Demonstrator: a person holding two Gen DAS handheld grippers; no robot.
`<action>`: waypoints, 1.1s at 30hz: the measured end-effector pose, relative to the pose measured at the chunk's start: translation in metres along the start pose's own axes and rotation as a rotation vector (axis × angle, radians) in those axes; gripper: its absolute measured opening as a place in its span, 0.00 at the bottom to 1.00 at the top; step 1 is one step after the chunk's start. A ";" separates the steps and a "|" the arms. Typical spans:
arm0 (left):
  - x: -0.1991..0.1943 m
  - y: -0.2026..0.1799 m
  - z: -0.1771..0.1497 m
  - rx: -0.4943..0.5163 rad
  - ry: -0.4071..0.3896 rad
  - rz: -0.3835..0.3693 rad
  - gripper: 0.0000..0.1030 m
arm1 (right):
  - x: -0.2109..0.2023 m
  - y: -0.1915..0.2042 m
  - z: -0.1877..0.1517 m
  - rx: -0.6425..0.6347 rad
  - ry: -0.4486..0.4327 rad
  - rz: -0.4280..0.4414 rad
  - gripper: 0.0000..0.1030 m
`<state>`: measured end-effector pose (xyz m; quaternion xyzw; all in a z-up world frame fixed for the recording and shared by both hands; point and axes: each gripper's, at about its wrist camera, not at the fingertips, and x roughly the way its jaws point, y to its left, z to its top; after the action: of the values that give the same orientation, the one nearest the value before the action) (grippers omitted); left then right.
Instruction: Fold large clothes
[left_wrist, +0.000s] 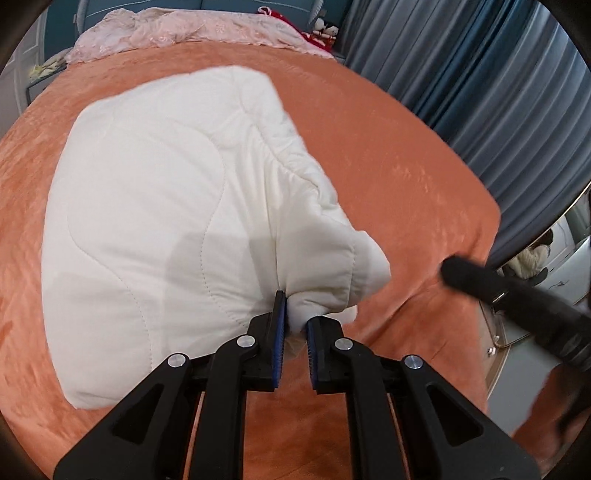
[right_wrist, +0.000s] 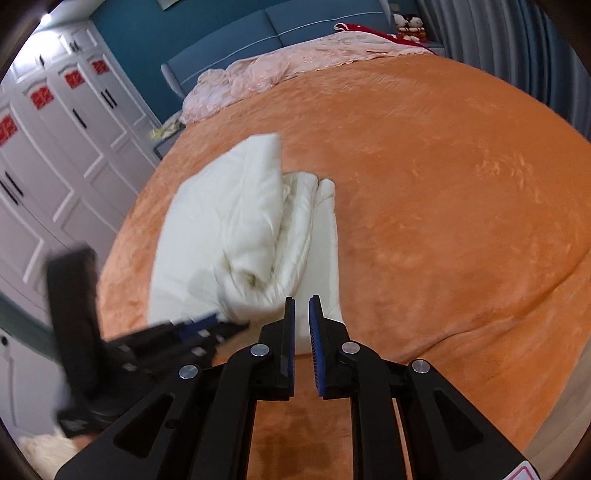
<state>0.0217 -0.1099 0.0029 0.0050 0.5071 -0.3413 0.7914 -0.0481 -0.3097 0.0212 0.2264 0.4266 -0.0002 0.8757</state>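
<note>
1 white quilt (left_wrist: 155, 206) on bed (left_wrist: 388, 155) | left jaws clamp its corner | right jaws narrow, empty

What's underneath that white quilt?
The white quilt lies on the orange bedspread, which shows all round it. The part beneath is covered. The left gripper pinches the quilt's near corner.

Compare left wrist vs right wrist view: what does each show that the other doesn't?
Left wrist only: left gripper shut on a bunched corner of the white quilt; blue curtains.

Right wrist only: right gripper with nothing between its pads; white wardrobe; the quilt's rolled layers.

Both: quilt on the orange bedspread, pink cover at the far end.
</note>
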 end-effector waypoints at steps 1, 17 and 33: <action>0.000 0.000 -0.001 -0.002 0.001 0.001 0.10 | 0.000 0.000 0.004 0.009 0.002 0.024 0.18; -0.041 0.008 -0.010 -0.047 -0.034 -0.036 0.22 | 0.070 0.041 0.020 -0.069 0.171 0.104 0.25; -0.067 0.079 0.011 -0.253 -0.095 0.080 0.37 | 0.063 -0.019 -0.025 0.034 0.139 -0.005 0.14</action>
<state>0.0563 -0.0172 0.0358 -0.0910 0.5077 -0.2426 0.8217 -0.0307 -0.3045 -0.0467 0.2395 0.4870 0.0064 0.8399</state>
